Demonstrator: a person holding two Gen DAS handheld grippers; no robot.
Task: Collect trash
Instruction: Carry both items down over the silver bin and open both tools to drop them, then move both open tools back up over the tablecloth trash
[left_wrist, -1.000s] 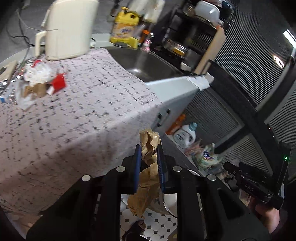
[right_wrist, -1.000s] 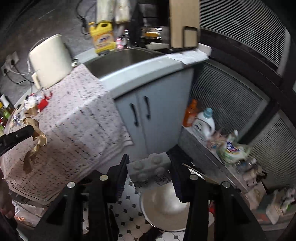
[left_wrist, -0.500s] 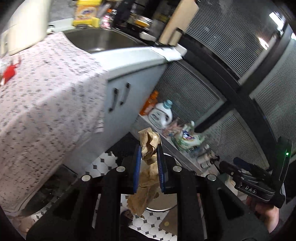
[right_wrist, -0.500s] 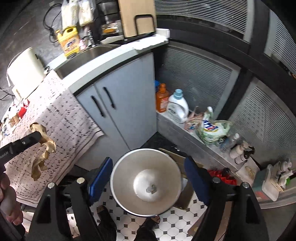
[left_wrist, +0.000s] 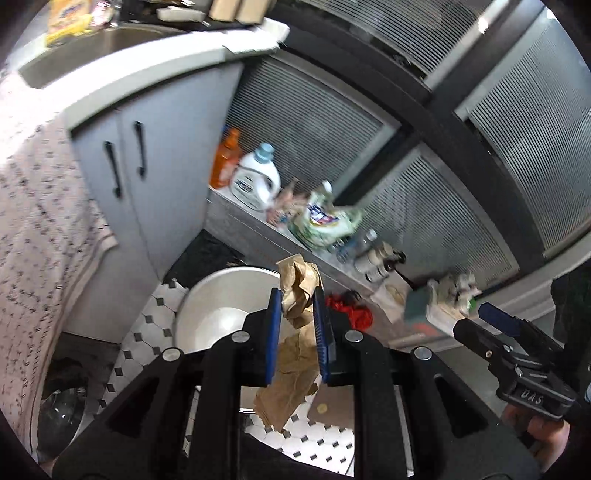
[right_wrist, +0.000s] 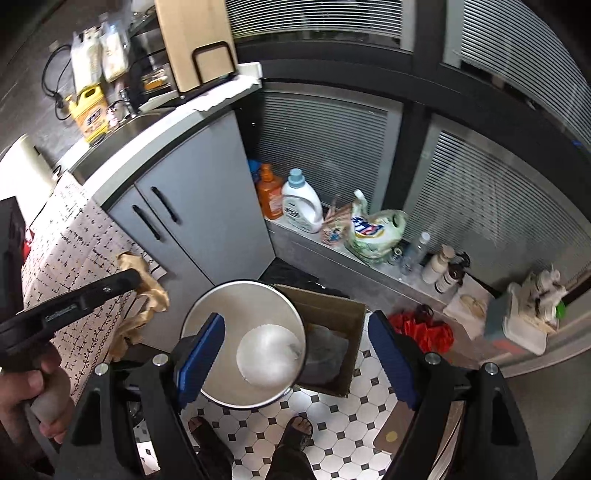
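My left gripper (left_wrist: 297, 325) is shut on a crumpled brown paper bag (left_wrist: 297, 291), which hangs down between its blue pads above the floor, at the near edge of the round metal trash bin (left_wrist: 218, 310). In the right wrist view the bag (right_wrist: 142, 295) shows at the left, held beside the table's cloth. My right gripper (right_wrist: 295, 354) is open and empty, directly above the open bin (right_wrist: 243, 321), which has a white liner at its bottom. The right gripper also shows in the left wrist view (left_wrist: 495, 325) at the right.
A grey two-door sink cabinet (right_wrist: 192, 221) stands left of the bin. A cardboard box (right_wrist: 328, 325) sits against the bin's right side. Detergent bottles (right_wrist: 301, 206) and bags line a low ledge by the shuttered windows. A red bag (right_wrist: 421, 328) lies on the tiled floor. Feet (right_wrist: 295, 432) stand below.
Both grippers swung from the table toward the bin. The right gripper has opened and dropped its grey block. The left still holds the paper bag, now nearer the bin.
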